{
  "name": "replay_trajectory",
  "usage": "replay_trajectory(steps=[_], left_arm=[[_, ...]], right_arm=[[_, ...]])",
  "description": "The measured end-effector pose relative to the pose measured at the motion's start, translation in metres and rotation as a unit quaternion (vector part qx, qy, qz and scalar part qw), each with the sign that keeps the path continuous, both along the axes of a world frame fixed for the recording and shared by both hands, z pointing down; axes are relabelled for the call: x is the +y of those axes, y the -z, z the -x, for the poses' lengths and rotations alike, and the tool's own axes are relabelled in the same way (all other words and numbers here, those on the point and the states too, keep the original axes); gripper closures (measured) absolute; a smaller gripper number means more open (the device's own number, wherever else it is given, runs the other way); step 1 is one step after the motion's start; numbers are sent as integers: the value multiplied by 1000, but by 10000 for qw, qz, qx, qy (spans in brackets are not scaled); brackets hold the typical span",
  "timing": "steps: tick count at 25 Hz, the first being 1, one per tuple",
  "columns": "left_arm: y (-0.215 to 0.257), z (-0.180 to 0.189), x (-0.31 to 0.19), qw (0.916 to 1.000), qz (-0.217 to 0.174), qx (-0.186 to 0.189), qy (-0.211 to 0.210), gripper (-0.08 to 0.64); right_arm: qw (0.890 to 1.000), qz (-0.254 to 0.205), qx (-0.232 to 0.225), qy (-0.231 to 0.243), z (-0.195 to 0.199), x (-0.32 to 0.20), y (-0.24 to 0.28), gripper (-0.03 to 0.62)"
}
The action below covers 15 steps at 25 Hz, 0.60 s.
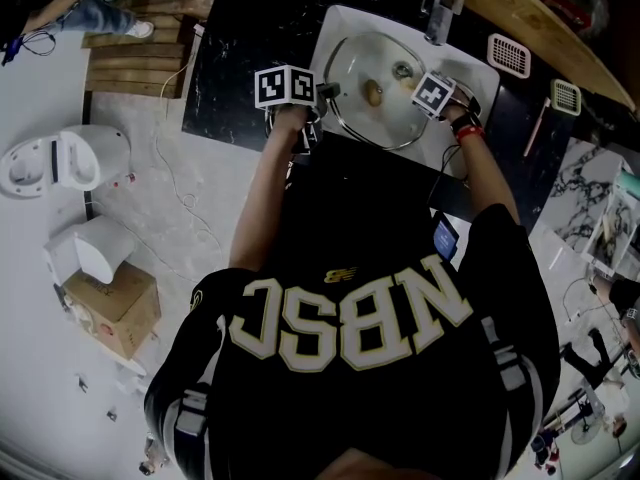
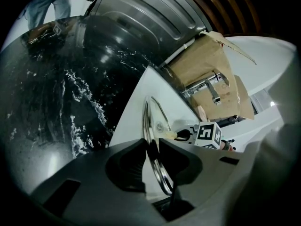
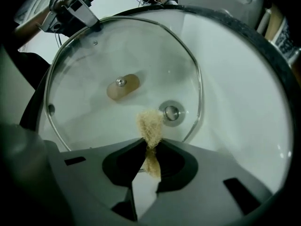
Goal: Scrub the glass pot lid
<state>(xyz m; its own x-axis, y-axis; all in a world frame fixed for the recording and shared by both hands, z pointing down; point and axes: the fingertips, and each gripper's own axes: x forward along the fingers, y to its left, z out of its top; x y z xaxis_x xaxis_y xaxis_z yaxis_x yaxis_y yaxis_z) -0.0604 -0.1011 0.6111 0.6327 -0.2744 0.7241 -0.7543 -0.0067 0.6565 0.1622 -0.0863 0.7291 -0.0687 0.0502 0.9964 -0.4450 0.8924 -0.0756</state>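
White sink (image 1: 338,26) in black marble counter (image 1: 235,63), frame top, holds round steel-rimmed glass pot lid (image 3: 94,55). Left gripper (image 2: 153,142) clamped on lid rim; right gripper (image 3: 153,140) pinches tan fibrous scrubber (image 3: 149,124) over lid.

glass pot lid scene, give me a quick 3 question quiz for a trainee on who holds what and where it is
1. True or false: the left gripper is clamped on the metal rim of the glass pot lid.
2. Pick one: what does the right gripper hold between its jaws?
A. a tan fibrous scrubber
B. a blue cloth
C. nothing
3. Fill in the blank: the lid is inside the white ____.

Key
1. True. The rim runs between the closed jaws.
2. A
3. sink
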Motion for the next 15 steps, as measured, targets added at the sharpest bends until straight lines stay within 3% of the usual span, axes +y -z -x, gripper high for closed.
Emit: replay_trajectory(steps=[3, 6, 15], left_arm=[[0, 0, 0, 10000, 9, 2, 5, 457], [0, 0, 0, 10000, 0, 7, 9, 457], [0, 0, -1, 10000, -13, 1, 1, 457]], right_arm=[[9997, 210, 92, 24, -6, 15, 6, 515], [9963, 538, -665, 46, 23, 38, 8, 517], [9951, 522, -785, 287, 31, 63, 23, 515]])
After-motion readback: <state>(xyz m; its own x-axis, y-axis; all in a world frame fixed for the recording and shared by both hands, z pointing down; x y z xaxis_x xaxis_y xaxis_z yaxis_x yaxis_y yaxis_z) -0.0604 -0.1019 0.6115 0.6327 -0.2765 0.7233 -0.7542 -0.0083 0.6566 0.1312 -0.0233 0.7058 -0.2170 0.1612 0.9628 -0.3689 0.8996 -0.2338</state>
